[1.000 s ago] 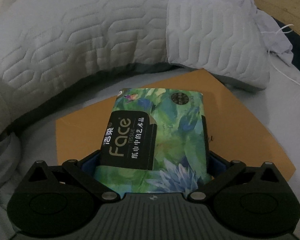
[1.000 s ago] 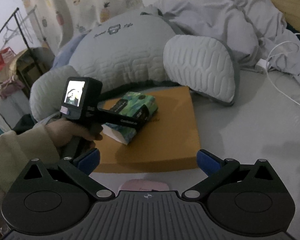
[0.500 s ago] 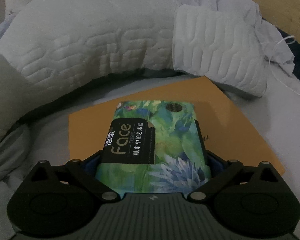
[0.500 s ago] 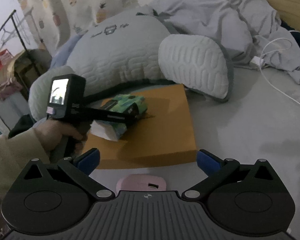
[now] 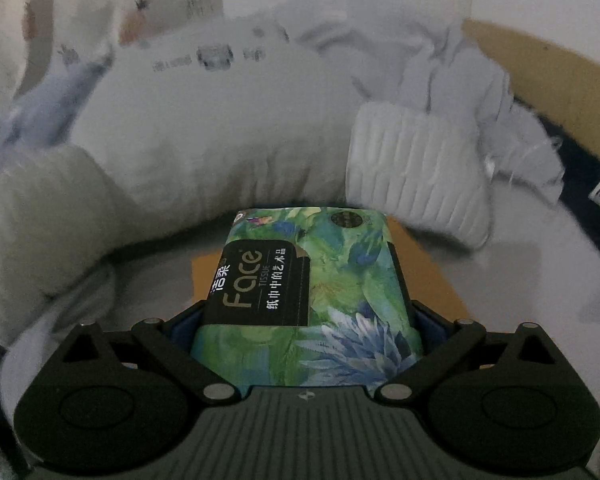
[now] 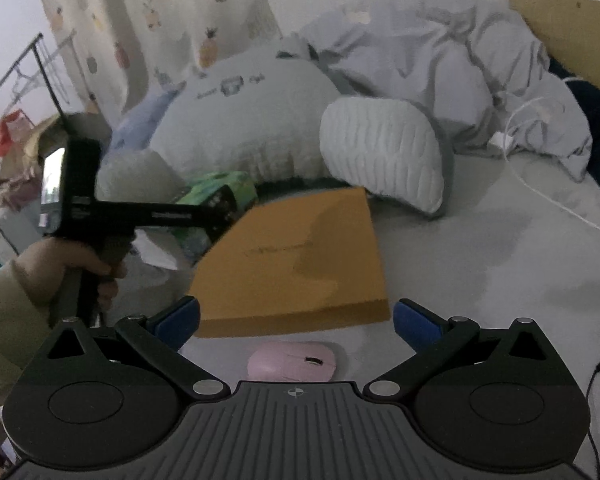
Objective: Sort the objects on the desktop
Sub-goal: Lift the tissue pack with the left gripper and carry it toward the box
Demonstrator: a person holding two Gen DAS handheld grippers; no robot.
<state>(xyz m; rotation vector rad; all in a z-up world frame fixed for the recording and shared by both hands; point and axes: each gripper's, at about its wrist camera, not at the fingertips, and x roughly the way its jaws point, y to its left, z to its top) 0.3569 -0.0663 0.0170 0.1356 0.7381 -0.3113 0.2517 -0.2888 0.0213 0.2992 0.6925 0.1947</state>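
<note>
My left gripper (image 5: 306, 320) is shut on a green floral tissue pack (image 5: 312, 280) marked "Face" and holds it in the air, past the left edge of the flat orange box (image 5: 432, 284). In the right wrist view the tissue pack (image 6: 220, 192) is lifted to the left of the orange box (image 6: 300, 260), held by the left gripper (image 6: 216, 216). My right gripper (image 6: 296, 318) is open and empty, hovering above a pink mouse (image 6: 292, 364) that lies on the grey sheet just in front of the box.
A large grey quilted pillow (image 6: 260, 120) curves behind the box. A crumpled grey blanket (image 6: 440, 60) and a white charger cable (image 6: 540, 168) lie at the back right. A wooden headboard (image 6: 560, 20) stands far right. A thin black cable (image 6: 596, 380) lies at right.
My left gripper has lifted the tissue pack off the orange box and carried it left and up. My right gripper has moved forward, and more of the pink mouse shows.
</note>
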